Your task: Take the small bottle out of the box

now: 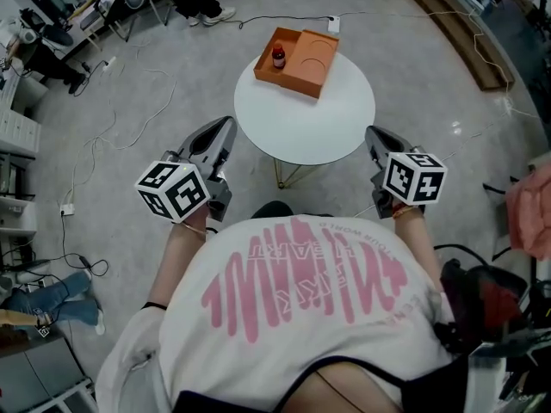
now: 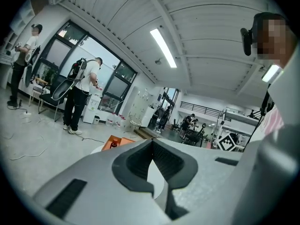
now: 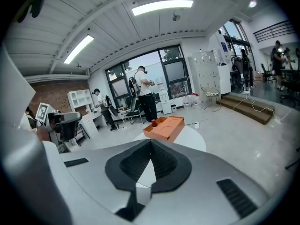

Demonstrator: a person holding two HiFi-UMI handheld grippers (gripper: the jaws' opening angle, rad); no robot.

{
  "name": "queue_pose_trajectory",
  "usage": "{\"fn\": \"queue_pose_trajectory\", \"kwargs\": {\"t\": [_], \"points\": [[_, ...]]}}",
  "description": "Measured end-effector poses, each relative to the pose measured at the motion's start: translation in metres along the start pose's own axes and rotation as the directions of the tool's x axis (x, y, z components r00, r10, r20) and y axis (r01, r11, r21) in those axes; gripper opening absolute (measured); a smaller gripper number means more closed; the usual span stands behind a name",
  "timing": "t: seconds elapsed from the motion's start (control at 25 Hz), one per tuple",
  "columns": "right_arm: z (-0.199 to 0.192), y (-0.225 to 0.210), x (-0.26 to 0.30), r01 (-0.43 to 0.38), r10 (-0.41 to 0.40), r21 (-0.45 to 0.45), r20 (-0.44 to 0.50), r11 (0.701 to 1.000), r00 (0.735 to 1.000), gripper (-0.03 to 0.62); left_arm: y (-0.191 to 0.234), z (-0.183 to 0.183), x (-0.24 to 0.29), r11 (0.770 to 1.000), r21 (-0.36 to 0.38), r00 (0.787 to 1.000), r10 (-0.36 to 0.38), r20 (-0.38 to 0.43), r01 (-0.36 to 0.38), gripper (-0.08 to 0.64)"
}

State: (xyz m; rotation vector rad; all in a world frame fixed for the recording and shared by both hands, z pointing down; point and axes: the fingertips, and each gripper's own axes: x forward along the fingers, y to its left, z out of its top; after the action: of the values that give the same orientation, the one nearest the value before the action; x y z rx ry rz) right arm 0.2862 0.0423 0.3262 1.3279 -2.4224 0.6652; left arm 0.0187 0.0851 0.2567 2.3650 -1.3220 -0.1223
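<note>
two grippers clenched empty: left gripper (image 1: 225, 126), right gripper (image 1: 372, 132).
each has its jaws pressed together with nothing between them; they flank the near edge of the round white table (image 1: 306, 123), one at each side. the orange box (image 1: 288, 83) sits at the table's far edge. the bottle (image 1: 278, 56), red-capped, stands upright in the box's left part, well apart from both grippers.

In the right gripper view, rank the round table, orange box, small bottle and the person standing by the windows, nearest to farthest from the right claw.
1. Round table, just ahead of the right claw.
2. Orange box, on the table's far side.
3. Small bottle, at the box's left end.
4. Standing person, far behind the table.
</note>
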Motion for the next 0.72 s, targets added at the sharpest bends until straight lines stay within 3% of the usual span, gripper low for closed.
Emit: {"fn": "queue_pose_trajectory", "kwargs": {"t": [0.2, 0.48, 0.72], "points": [[0.000, -0.002, -0.002, -0.003, 0.003, 0.019, 0.015, 1.000, 1.000, 0.003, 0.002, 0.000, 0.005, 1.000, 0.002, 1.000, 0.003, -0.029, -0.003, 0.008], [-0.027, -0.019, 0.002, 0.007, -0.007, 0.119, -0.002, 0.993, 1.000, 0.003, 0.001, -0.009, 0.015, 1.000, 0.020, 0.998, -0.003, -0.067, 0.004, 0.008], [-0.026, -0.014, 0.020, -0.018, 0.021, 0.100, -0.028, 0.995, 0.999, 0.003, 0.013, -0.015, 0.018, 1.000, 0.007, 0.996, 0.013, -0.086, -0.012, 0.008]]}}
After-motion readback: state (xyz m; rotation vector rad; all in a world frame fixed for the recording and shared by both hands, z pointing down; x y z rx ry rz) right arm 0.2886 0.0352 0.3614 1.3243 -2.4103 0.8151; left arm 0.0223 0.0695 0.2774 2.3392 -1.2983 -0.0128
